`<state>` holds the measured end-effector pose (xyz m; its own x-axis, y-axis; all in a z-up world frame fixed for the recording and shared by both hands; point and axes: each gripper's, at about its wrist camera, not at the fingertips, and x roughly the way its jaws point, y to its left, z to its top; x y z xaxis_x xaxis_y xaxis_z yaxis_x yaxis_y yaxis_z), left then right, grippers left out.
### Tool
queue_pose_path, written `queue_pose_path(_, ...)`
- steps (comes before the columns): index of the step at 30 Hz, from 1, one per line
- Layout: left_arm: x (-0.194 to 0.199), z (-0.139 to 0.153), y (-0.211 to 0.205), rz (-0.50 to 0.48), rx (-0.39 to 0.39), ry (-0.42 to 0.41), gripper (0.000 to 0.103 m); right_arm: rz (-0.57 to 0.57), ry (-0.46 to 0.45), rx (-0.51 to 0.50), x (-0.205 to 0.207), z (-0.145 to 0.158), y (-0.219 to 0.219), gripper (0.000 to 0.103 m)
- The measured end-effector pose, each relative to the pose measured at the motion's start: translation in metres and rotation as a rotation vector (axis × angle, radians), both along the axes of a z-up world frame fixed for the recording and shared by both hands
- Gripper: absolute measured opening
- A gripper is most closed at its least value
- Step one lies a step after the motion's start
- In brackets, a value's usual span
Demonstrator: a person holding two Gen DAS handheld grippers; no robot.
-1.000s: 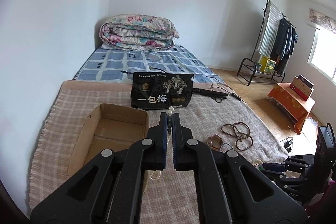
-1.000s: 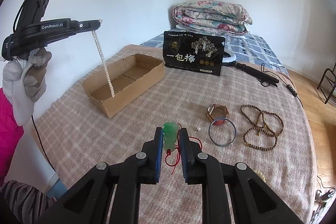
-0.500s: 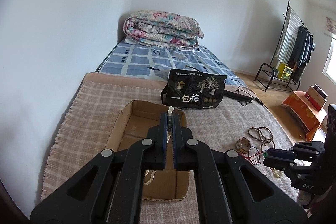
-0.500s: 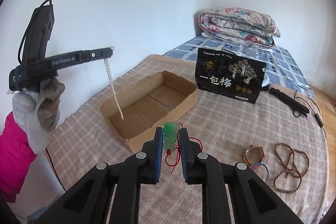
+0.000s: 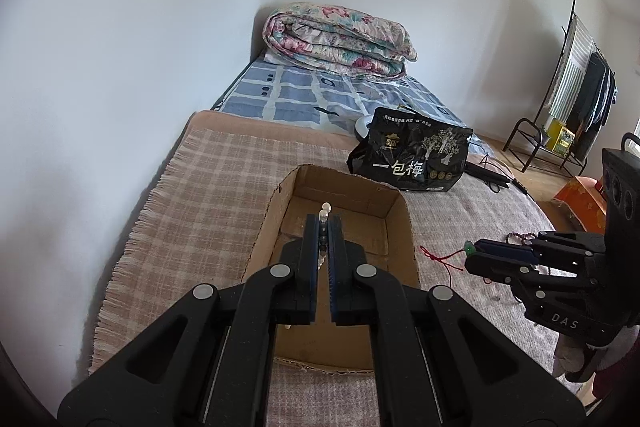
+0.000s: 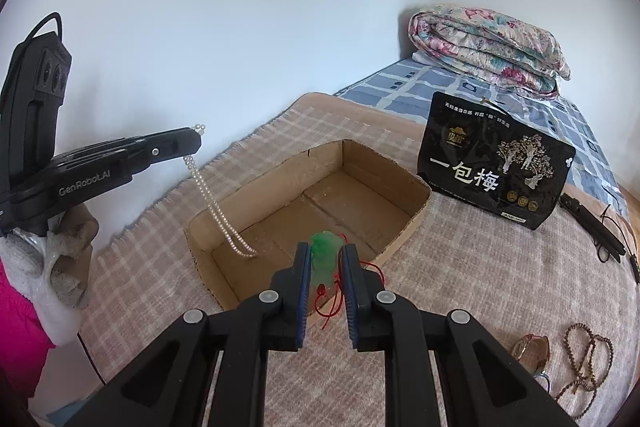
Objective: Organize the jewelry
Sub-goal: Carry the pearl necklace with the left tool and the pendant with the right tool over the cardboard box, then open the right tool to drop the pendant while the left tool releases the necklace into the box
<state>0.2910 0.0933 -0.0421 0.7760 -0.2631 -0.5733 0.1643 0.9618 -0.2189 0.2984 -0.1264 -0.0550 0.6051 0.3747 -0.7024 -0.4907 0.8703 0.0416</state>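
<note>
An open cardboard box [image 6: 404, 187] [image 5: 400, 211] lies on the checked blanket. My left gripper [image 5: 323, 223] [image 6: 196, 139] is shut on a white pearl necklace [image 6: 212, 203]. The strand hangs down into the box's near-left corner, and its lowest loop touches or nearly touches the floor there. My right gripper [image 6: 325, 251] [image 5: 470, 253] is shut on a green jade pendant [image 6: 322, 257] with a red cord [image 6: 332, 303]. It hovers just before the box's near edge, the cord dangling below it.
A black snack bag [image 6: 496, 175] stands behind the box. A watch [image 6: 532, 347] and a brown bead strand [image 6: 588, 351] lie on the blanket at the right. Black cables [image 6: 600, 227] trail past the bag. A folded quilt [image 6: 484, 47] sits against the far wall.
Both grippers have moved toward the box. The pearl strand, which hung over the box's edge, now drops inside it. The pendant has come from the loose jewelry to the box's near edge.
</note>
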Motion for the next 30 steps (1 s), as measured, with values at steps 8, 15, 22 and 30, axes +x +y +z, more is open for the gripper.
queue_pose_path(8, 0.004, -0.020, 0.008, 0.005, -0.010, 0.036, 0.001, -0.009, 0.032, -0.009, 0.028, -0.019, 0.022, 0.014)
queue_pose_path(15, 0.007, -0.033, 0.007, 0.002, -0.017, 0.067, 0.001, -0.016, 0.083, -0.024, 0.036, -0.042, 0.030, 0.014)
queue_pose_path(22, 0.011, -0.045, 0.005, -0.002, -0.024, 0.118, 0.001, -0.030, 0.109, -0.041, 0.036, -0.056, 0.028, 0.032)
queue_pose_path(30, 0.009, -0.044, 0.004, 0.002, -0.025, 0.132, 0.002, -0.049, 0.088, -0.027, 0.031, -0.048, 0.019, 0.041)
